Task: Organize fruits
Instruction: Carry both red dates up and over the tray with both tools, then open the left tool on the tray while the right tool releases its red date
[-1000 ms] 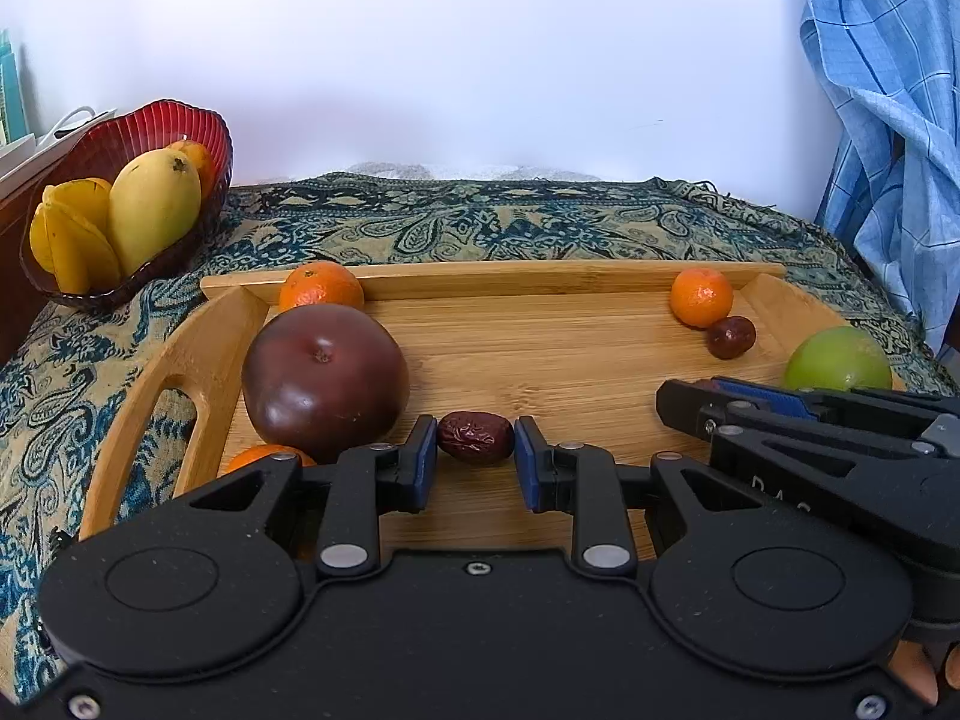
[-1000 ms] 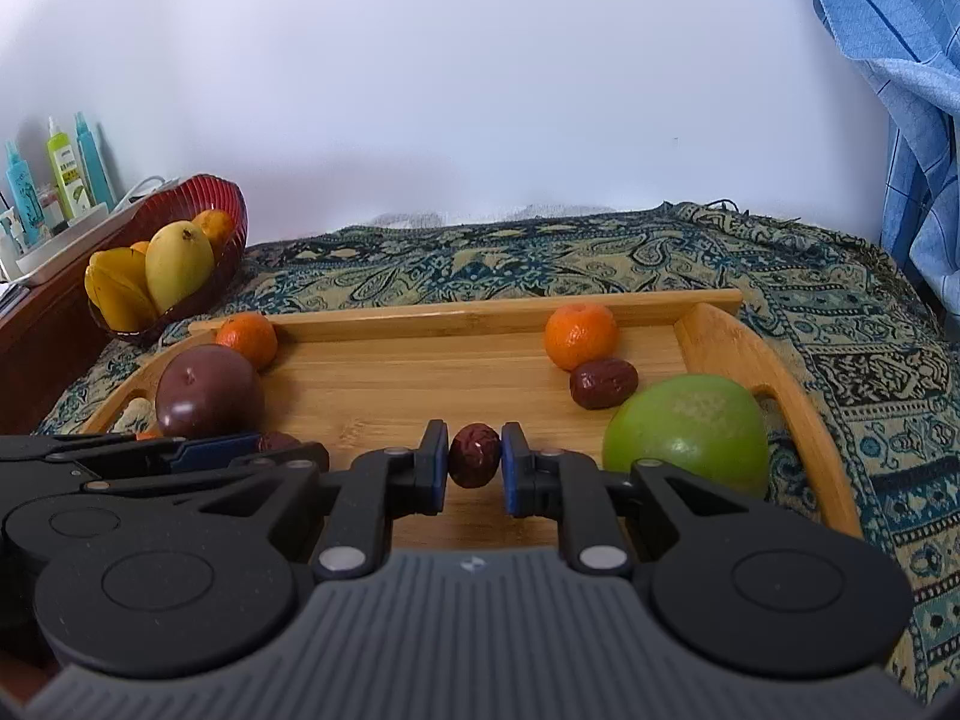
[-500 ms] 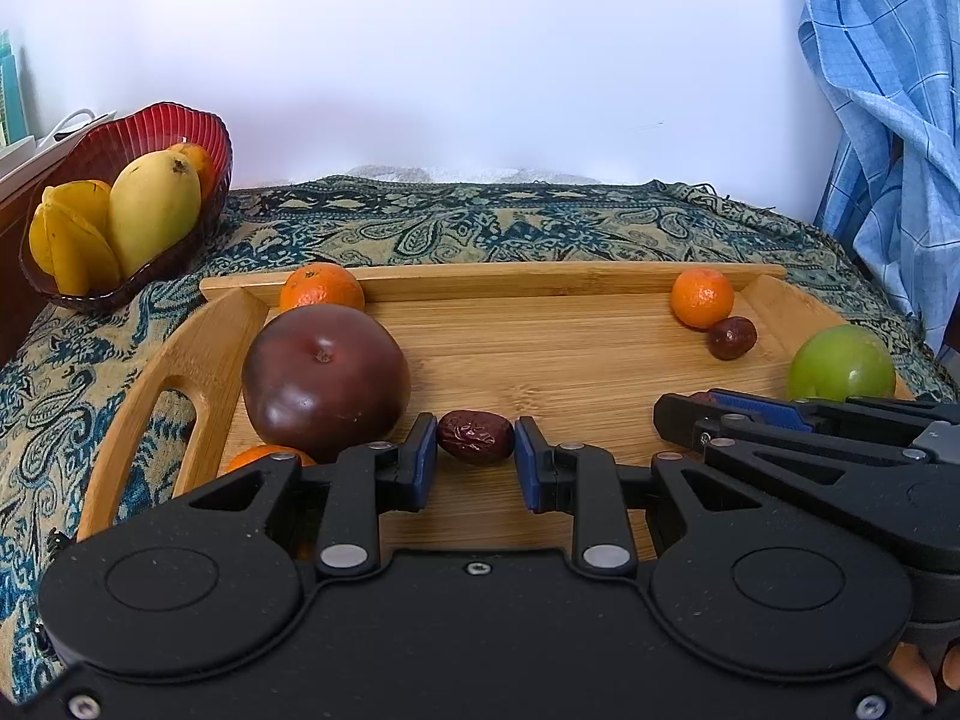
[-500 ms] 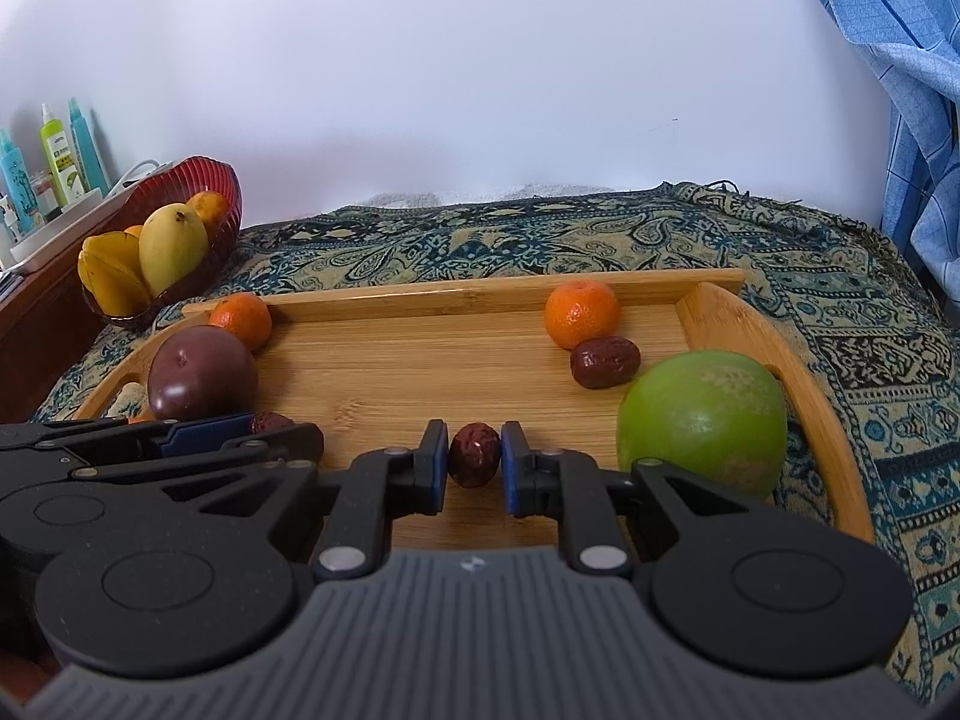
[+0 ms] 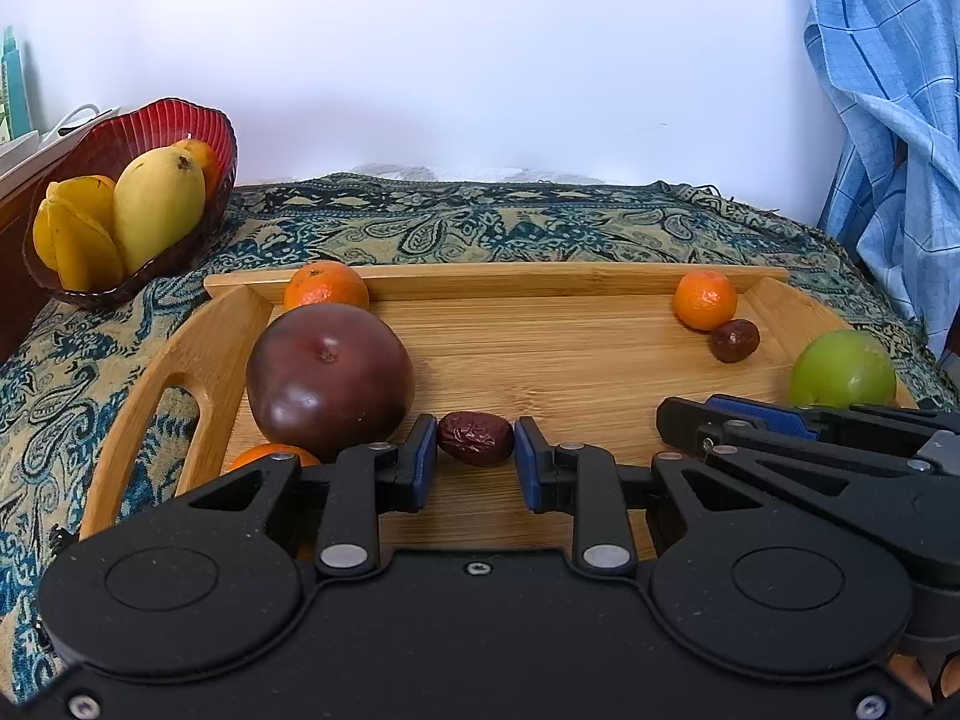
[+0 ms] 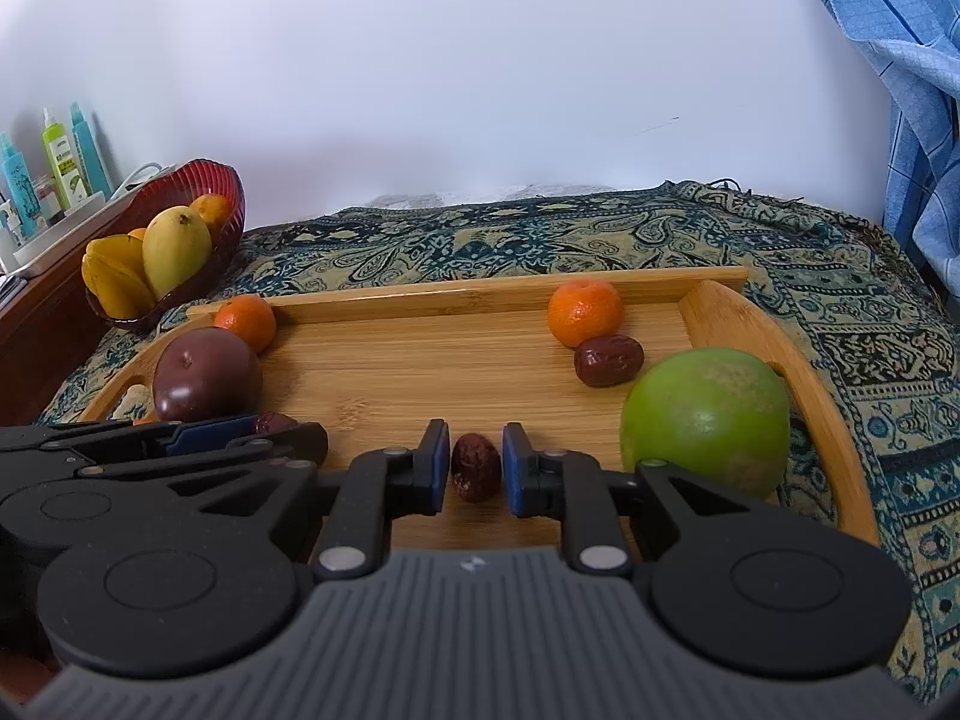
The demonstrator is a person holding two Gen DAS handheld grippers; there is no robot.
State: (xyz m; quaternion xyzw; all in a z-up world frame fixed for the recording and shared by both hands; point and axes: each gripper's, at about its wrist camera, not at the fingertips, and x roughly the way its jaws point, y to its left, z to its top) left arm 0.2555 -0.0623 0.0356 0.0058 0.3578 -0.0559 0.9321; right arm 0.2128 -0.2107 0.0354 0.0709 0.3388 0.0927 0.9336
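Observation:
A wooden tray (image 5: 540,360) holds the fruit. My left gripper (image 5: 475,456) stands around a dark red date (image 5: 475,447) with small gaps on both sides, beside a big dark purple fruit (image 5: 329,381). My right gripper (image 6: 476,468) stands around another date (image 6: 476,467), its pads slightly apart from it; a green apple (image 6: 705,420) lies to its right. Tangerines (image 5: 326,286) (image 5: 705,300) and a third date (image 5: 734,341) lie at the tray's far side. The right gripper also shows in the left wrist view (image 5: 750,420).
A red glass bowl (image 5: 108,138) with a mango (image 5: 157,207) and yellow fruit stands far left on the patterned cloth (image 5: 480,228). Another tangerine (image 5: 270,456) hides behind my left fingers. A blue cloth (image 5: 888,120) hangs at right. Bottles (image 6: 60,156) stand far left.
The right gripper's jaws have opened slightly off the date, and the gripper shifted a little. The left gripper has hardly moved.

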